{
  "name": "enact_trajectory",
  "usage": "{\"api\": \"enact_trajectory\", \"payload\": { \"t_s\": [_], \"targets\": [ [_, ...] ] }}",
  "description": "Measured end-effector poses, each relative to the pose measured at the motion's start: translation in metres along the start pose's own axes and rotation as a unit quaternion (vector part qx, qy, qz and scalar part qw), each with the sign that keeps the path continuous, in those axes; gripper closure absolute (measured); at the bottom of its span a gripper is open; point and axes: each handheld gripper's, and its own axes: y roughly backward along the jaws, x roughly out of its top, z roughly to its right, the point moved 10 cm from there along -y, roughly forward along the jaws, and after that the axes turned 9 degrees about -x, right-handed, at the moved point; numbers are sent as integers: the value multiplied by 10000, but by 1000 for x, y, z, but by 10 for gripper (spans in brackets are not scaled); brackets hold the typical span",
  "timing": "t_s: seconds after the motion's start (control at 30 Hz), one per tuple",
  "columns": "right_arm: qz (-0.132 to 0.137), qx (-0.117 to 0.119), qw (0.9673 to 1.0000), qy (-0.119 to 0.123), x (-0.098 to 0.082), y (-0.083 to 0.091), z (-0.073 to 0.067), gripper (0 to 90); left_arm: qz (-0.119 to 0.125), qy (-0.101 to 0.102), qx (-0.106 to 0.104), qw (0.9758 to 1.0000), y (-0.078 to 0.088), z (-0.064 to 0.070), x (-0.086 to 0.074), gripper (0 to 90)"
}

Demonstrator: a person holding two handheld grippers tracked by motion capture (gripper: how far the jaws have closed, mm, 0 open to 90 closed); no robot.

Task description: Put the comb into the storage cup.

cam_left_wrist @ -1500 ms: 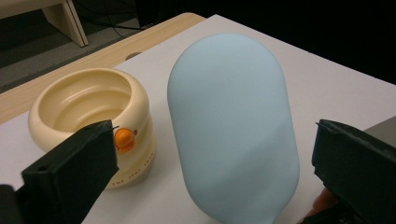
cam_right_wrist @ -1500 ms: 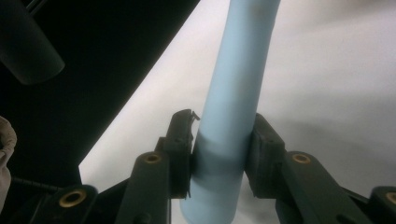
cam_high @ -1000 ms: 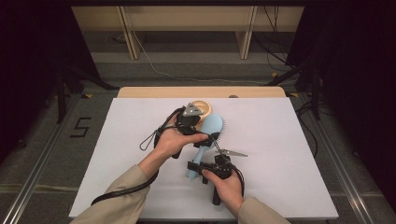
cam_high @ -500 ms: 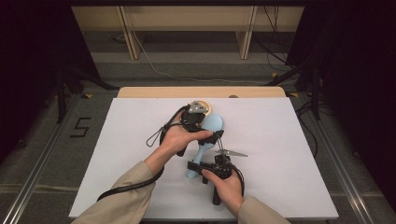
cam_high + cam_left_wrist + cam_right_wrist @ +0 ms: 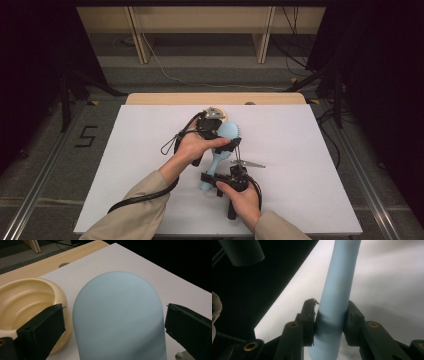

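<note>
Brush (image 5: 222, 147): light blue plastic hairbrush, lying on the white table (image 5: 310, 200). Its handle (image 5: 335, 302) sits betw. the right gripper (image 5: 227, 176) jaws, which are clamped tight on it, pads pressing both sides near the handle's end. Head (image 5: 120, 317) sits betw. the left gripper (image 5: 220, 142) jaws; those stand wide, a clear gap each side, pads not touching, nothing gripped.

Handling, my guess: light, stiff, hard plastic. The smooth rounded back prob. slippery, and the dome shape could squirt out of a pinch. Handle is round, could roll or twist in the pads if only one end is held. Best hold = handle where the right already has it; for the left, take the head across its widest part, low down, not near the rounded tip. Bristles face away from left cam, can't tell how soft.

Around: cream bowl (image 5: 27, 302) just outside the left gripper's left jaw, very close to it, so closing or shifting that way may bump it. Scissors (image 5: 248, 163) lie just beyond the right gripper's tips, near the brush neck; cd snag on a slide.
</note>
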Motion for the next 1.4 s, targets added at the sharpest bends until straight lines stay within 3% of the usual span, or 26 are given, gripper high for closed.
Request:
{"api": "enact_trajectory", "payload": {
  "t_s": [0.47,0.8,1.4],
  "targets": [
    [13,-2,10000,-3,1,0,0,665,-51,41,101,9999,-1,0,-1,154],
    [-14,-14,10000,24,-1,0,0,665,-114,2,149,9998,-1,3,-2,174],
    [37,-98,9994,322,1,-1,1,657,194,-211,137,9995,7,11,0,184]
  ]
}}
